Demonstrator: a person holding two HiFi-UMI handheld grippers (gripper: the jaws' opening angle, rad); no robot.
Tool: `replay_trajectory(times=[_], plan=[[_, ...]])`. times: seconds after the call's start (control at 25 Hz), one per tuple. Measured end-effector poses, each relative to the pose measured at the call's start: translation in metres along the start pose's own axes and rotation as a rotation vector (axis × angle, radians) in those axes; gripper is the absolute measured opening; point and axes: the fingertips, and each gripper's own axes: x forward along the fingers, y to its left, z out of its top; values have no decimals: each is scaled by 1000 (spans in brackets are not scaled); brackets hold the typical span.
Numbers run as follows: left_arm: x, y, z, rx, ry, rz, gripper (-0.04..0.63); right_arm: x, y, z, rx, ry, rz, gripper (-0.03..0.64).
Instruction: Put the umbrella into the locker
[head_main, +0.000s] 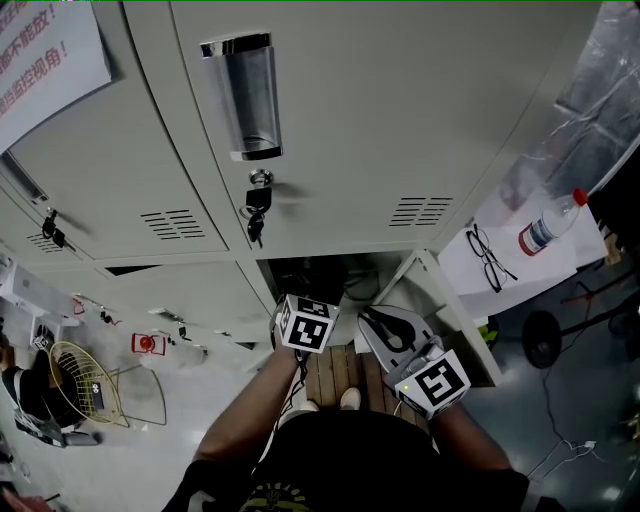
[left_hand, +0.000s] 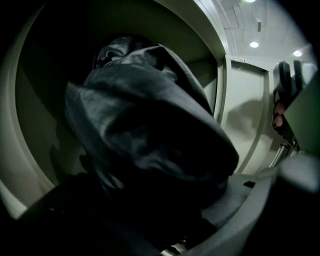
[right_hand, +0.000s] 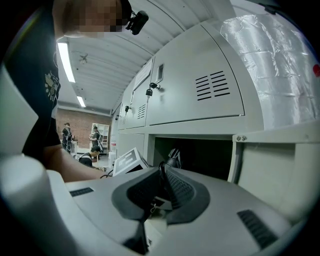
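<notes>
Nearest, the right gripper (right_hand: 161, 176) is closed on nothing, while ahead the folded umbrella (left_hand: 150, 125) is clamped by the fingers (left_hand: 255, 205) of the left gripper (left_hand: 165, 225) inside the open locker (left_hand: 35, 135), from which it could slide out if released too shallow.

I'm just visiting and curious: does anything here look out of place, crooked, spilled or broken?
Nothing looks spilled or damaged. The lower grey metal locker door stands open, with the black folded fabric umbrella reaching inside. One small oddity: a bunch of dark keys hangs from the lock on the door above.
</notes>
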Motion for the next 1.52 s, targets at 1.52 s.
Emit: replay_trajectory(times=[1.52], plan=[[46,17,49,25,39,15,305,4,-5,-5,-23,4,23,35]])
